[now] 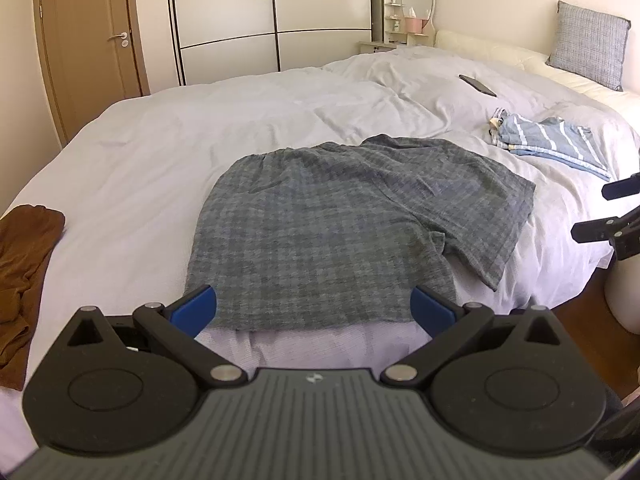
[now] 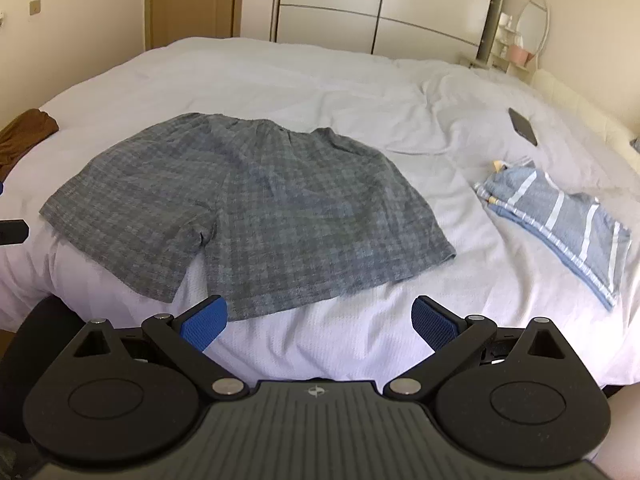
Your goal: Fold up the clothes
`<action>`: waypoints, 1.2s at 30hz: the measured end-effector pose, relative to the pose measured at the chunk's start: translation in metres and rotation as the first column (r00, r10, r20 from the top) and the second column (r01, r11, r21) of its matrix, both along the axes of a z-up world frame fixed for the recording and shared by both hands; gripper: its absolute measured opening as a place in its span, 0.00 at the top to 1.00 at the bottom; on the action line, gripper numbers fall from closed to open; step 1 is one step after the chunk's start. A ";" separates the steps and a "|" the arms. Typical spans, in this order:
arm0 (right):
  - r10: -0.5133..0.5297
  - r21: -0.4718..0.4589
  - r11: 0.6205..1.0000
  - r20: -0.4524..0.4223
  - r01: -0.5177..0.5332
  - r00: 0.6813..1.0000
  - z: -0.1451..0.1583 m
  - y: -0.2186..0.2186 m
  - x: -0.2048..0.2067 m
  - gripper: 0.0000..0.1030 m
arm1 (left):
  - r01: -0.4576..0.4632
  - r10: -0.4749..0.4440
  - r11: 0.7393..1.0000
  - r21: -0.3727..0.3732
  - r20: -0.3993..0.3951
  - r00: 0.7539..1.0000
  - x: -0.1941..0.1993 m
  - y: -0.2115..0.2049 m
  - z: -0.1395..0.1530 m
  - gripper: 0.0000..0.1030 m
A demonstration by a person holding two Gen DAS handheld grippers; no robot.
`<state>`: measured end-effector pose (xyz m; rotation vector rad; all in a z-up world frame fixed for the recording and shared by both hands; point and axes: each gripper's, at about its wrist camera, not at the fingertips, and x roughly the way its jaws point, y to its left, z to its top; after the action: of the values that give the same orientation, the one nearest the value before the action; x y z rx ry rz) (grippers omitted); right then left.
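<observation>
Grey checked shorts (image 1: 340, 220) (image 2: 248, 208) lie spread flat on the white bed, their leg hems at the near edge. My left gripper (image 1: 314, 306) is open, its blue pads (image 1: 196, 306) standing wide on either side of one leg's hem, with no pad pressing the cloth. My right gripper (image 2: 320, 322) is open too, above the bare sheet just in front of the other leg hem, nothing between its pads (image 2: 434, 322). The right gripper's black fingers (image 1: 600, 230) also show at the right edge of the left wrist view.
A folded blue-and-white striped garment (image 1: 552, 140) (image 2: 560, 216) lies to the right of the shorts. A brown garment (image 1: 20, 264) (image 2: 24, 132) is crumpled at the bed's left edge. A dark phone (image 1: 478, 85) (image 2: 523, 126) rests farther back. Wardrobe (image 1: 272, 12), door, and pillow (image 1: 588, 44) stand behind.
</observation>
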<state>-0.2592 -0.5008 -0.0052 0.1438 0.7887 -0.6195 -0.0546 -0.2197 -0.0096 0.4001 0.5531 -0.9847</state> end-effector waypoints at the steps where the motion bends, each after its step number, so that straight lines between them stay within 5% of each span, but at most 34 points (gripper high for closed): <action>1: 0.004 -0.005 1.000 -0.002 -0.004 1.000 0.000 0.001 0.001 0.02 | 0.001 -0.001 1.000 0.004 0.002 1.000 0.001 0.001 0.000 0.01; 10: 0.080 0.019 0.997 0.038 -0.081 0.996 0.000 0.013 0.018 0.02 | 0.132 -0.142 0.989 0.070 0.156 0.977 0.034 0.011 0.020 0.01; 17: 0.266 -0.066 0.962 0.045 -0.263 0.963 0.007 0.049 0.073 0.02 | 0.290 -0.353 0.932 0.215 0.369 0.860 0.092 0.035 0.057 0.02; 21: 0.402 -0.158 0.905 0.015 -0.395 0.916 0.001 0.083 0.116 0.04 | 0.328 -0.403 0.913 0.241 0.413 0.817 0.126 0.046 0.070 0.04; 25: 0.514 -0.200 0.837 -0.033 -0.509 0.857 -0.014 0.117 0.161 0.28 | 0.356 -0.437 0.897 0.261 0.406 0.803 0.157 0.053 0.073 0.08; 28: 0.581 -0.211 0.783 -0.085 -0.585 0.809 -0.031 0.140 0.195 0.32 | 0.374 -0.474 0.876 0.304 0.398 0.786 0.174 0.055 0.067 0.08; 32: 0.651 -0.233 0.713 -0.132 -0.661 0.748 -0.051 0.168 0.234 0.47 | 0.390 -0.502 0.856 0.340 0.367 0.783 0.197 0.053 0.052 0.08; 36: 0.673 -0.235 0.684 -0.165 -0.691 0.721 -0.071 0.186 0.269 0.48 | 0.397 -0.511 0.848 0.351 0.344 0.788 0.216 0.052 0.037 0.08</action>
<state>0.0095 -0.3152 -0.0766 -0.4345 0.7395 -0.0054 0.1611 -0.1673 0.0269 1.0019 0.1773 -1.2485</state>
